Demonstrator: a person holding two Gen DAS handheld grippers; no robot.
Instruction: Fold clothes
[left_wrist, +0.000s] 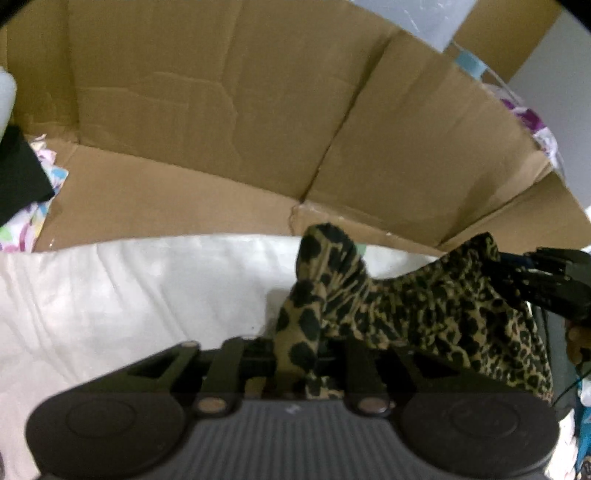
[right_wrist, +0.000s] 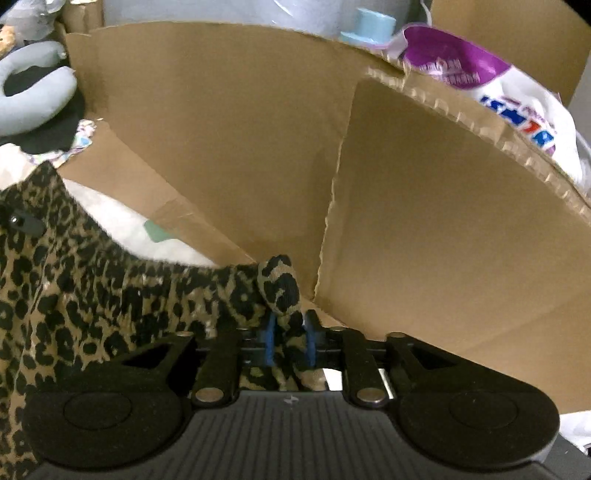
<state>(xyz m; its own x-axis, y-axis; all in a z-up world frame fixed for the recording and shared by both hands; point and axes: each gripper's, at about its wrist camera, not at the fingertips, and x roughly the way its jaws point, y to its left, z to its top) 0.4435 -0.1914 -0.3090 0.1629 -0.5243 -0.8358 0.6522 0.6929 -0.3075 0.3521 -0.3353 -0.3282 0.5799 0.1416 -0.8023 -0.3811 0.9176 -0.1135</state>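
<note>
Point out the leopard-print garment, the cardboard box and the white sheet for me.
leopard-print garment (left_wrist: 436, 306): left wrist view, its stretched middle.
cardboard box (right_wrist: 229, 140): right wrist view, its back wall.
white sheet (left_wrist: 122, 295): left wrist view, bare crumpled area.

left tool (left_wrist: 299, 354) pads: hidden behind the bunched leopard-print garment (left_wrist: 424, 306)
right tool (right_wrist: 290, 347): in the left wrist view, cut off by the right edge
garment's lower part: runs under the tool bodies, out of sight
purple-and-white package (right_wrist: 491, 85): print blurred, unreadable
patterned cloth (left_wrist: 22, 221): cut off at left edge
cardboard box (left_wrist: 221, 110): top cropped
</note>
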